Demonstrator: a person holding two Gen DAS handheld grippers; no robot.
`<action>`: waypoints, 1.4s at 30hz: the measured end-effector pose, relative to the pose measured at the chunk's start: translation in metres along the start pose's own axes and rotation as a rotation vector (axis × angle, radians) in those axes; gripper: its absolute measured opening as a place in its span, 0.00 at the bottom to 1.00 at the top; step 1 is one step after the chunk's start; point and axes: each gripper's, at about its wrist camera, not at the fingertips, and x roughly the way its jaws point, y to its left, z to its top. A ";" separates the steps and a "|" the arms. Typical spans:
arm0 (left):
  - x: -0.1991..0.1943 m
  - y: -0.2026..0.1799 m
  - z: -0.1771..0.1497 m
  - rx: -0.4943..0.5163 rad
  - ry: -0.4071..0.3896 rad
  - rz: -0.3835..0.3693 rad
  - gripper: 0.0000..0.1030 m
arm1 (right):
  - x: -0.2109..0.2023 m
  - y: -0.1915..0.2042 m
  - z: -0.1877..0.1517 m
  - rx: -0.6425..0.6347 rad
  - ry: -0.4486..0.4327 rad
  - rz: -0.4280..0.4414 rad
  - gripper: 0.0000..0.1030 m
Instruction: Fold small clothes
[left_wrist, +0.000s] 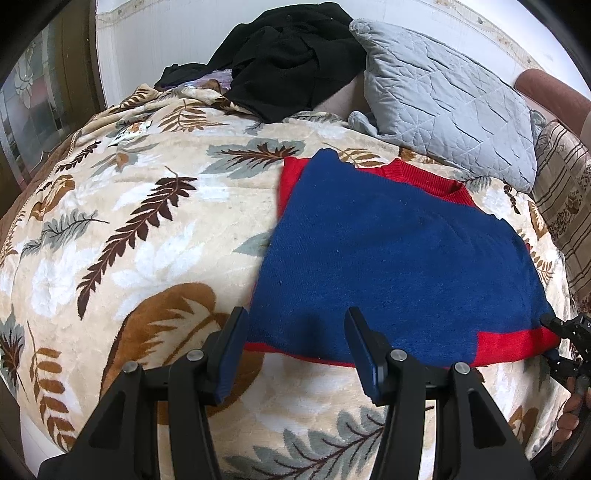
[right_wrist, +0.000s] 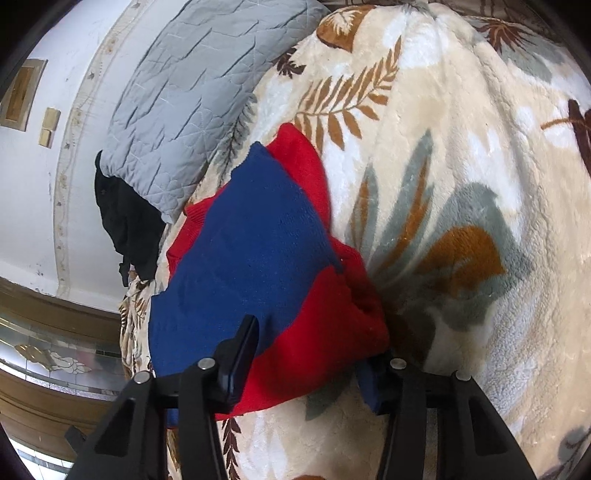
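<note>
Because the blue-and-red sweater (left_wrist: 388, 258) lies half-folded on the bed's blanket (left_wrist: 129, 240) below the grey pillow (left_wrist: 443, 103), I keep my left gripper (left_wrist: 295, 350) released over its hem while my right gripper (right_wrist: 306, 362) straddles the red corner, grip unclear.
</note>
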 end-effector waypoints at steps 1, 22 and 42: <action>0.001 -0.001 0.000 0.003 0.001 0.001 0.53 | 0.000 0.000 0.000 0.001 0.001 0.001 0.51; 0.013 -0.006 0.001 0.020 0.024 0.009 0.53 | -0.006 0.030 -0.006 -0.236 -0.036 -0.092 0.14; 0.066 -0.102 0.027 0.208 0.046 0.020 0.53 | -0.008 0.034 -0.003 -0.300 -0.018 -0.043 0.14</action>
